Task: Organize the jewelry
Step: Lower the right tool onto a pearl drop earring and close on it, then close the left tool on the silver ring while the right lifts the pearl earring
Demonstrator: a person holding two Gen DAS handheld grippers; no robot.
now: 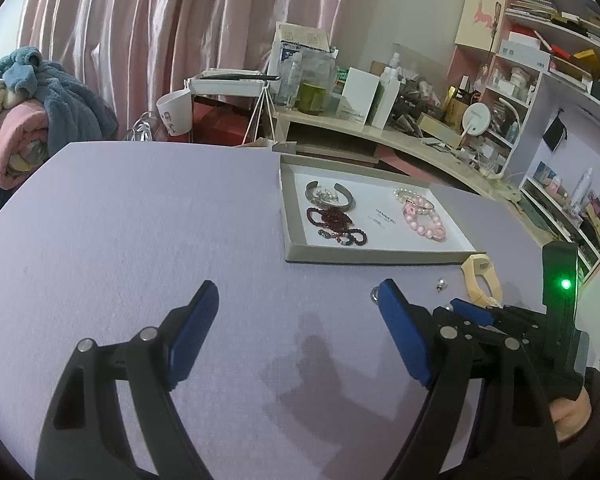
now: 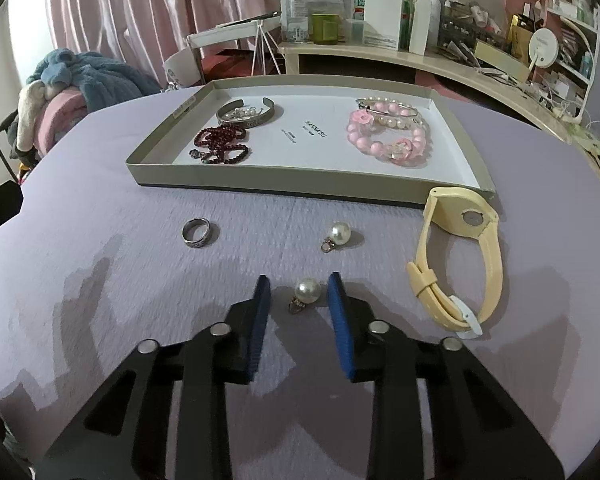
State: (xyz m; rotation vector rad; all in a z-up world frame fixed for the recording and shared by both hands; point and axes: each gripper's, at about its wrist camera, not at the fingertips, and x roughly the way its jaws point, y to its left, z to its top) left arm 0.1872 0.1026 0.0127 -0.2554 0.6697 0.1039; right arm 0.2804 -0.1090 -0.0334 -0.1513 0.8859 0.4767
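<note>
A shallow tray (image 2: 284, 178) on the lilac table holds a silver cuff (image 2: 248, 114), dark red beads (image 2: 220, 146) and pink and pearl bracelets (image 2: 392, 132). In front of it lie a silver ring (image 2: 196, 232), a pearl earring (image 2: 338, 235) and a cream watch (image 2: 460, 256). My right gripper (image 2: 300, 292) is open, low over the table, its blue fingers either side of a second pearl earring (image 2: 306, 293) without touching it. My left gripper (image 1: 296, 300) is open and empty over the bare table, left of the tray (image 1: 296, 240). The right gripper's body (image 1: 500, 320) shows beside it.
A cluttered desk (image 2: 420, 56) and shelves (image 1: 548, 92) stand behind the table on the right. A pink curtain (image 1: 160, 28) hangs at the back. A pile of blankets (image 1: 32, 112) lies at the far left beyond the table edge.
</note>
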